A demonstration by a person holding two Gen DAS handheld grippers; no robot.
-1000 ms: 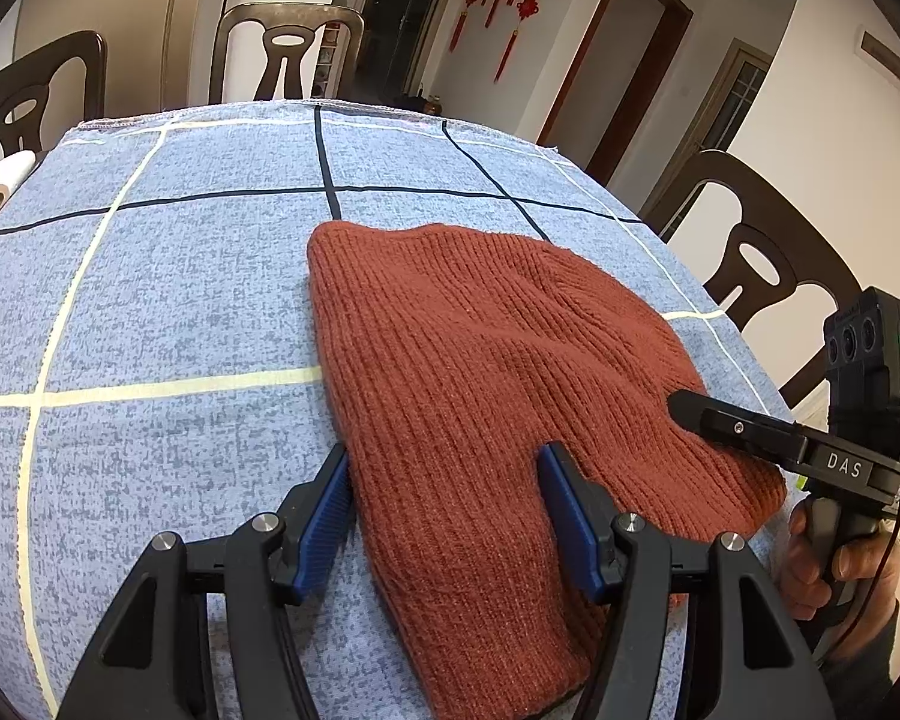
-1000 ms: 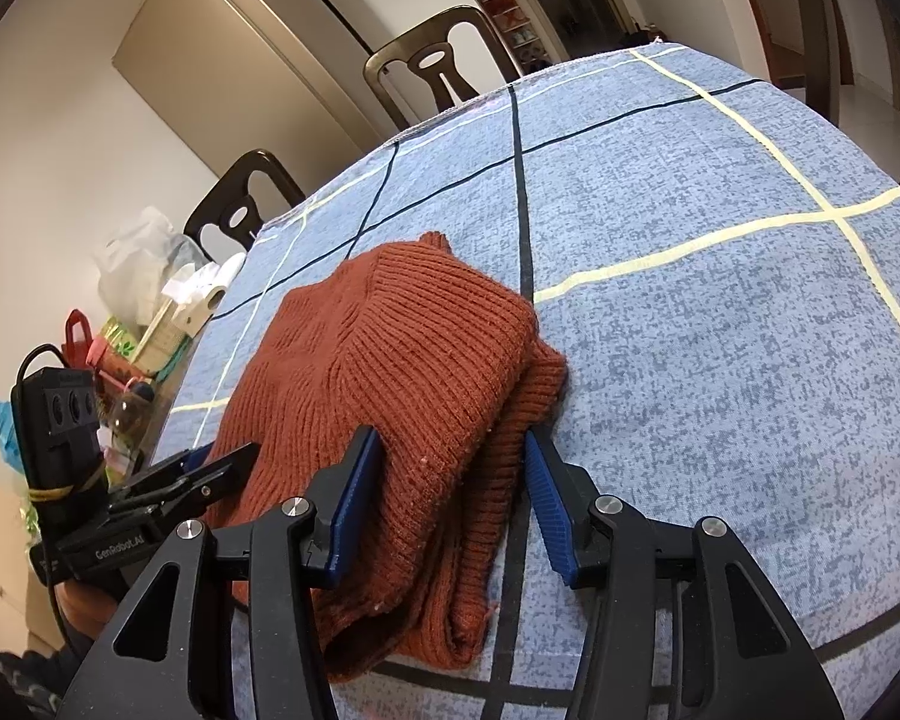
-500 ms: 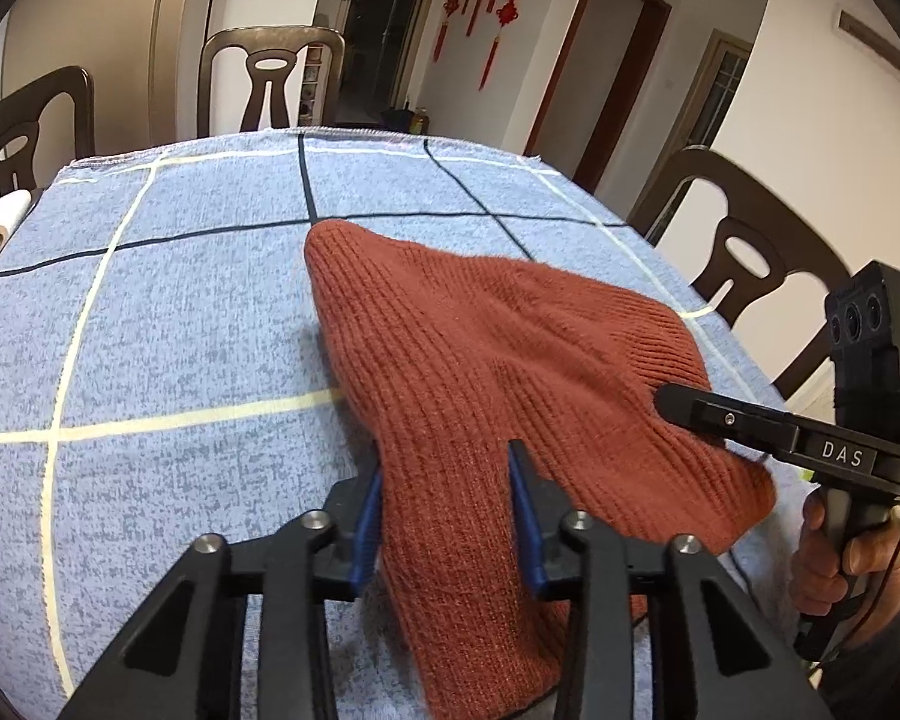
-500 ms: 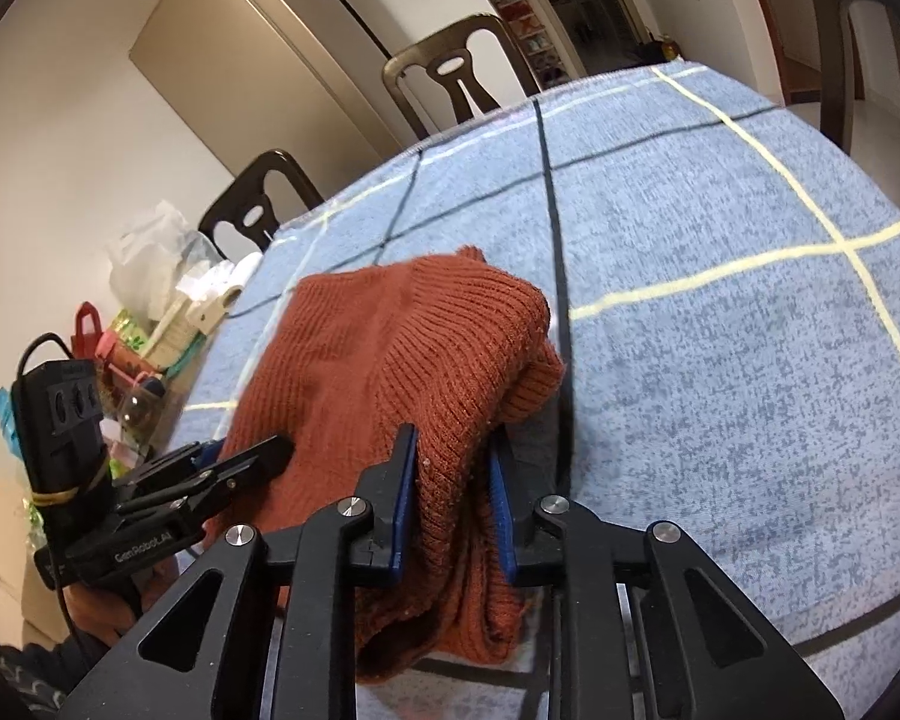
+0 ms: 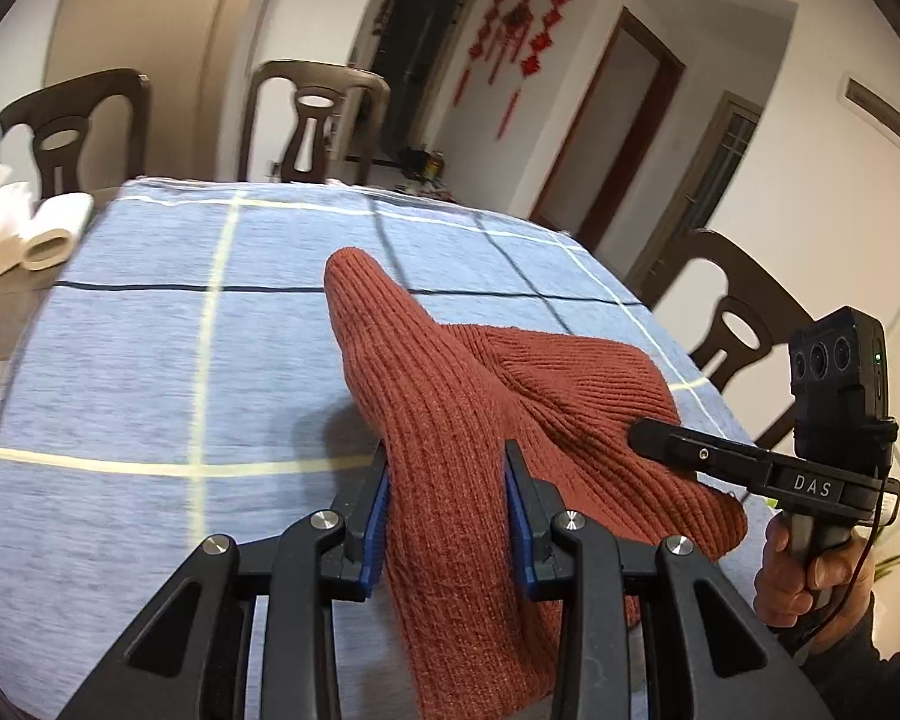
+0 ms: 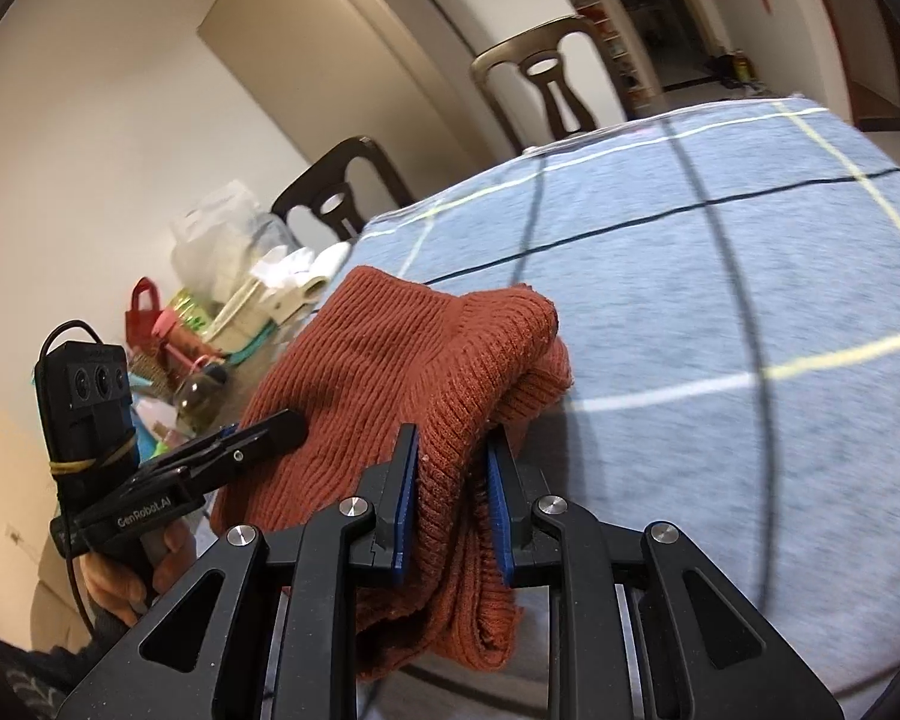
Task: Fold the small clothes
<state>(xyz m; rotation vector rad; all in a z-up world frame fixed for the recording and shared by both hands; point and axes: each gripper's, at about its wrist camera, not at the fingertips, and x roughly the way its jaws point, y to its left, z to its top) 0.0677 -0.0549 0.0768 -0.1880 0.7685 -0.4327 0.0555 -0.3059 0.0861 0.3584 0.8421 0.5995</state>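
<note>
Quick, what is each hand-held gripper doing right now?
Left hand-held gripper: closed on the rust-red knit garment.
Right hand-held gripper: closed on the same garment.

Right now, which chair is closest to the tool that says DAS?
The dark chair on the right side of the table, just behind the right tool. The other two chairs stand at the table's far end.

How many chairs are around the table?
3 show: one chair at the far left, one chair at the far side, and one chair on the right. More may be hidden behind the camera.
</note>
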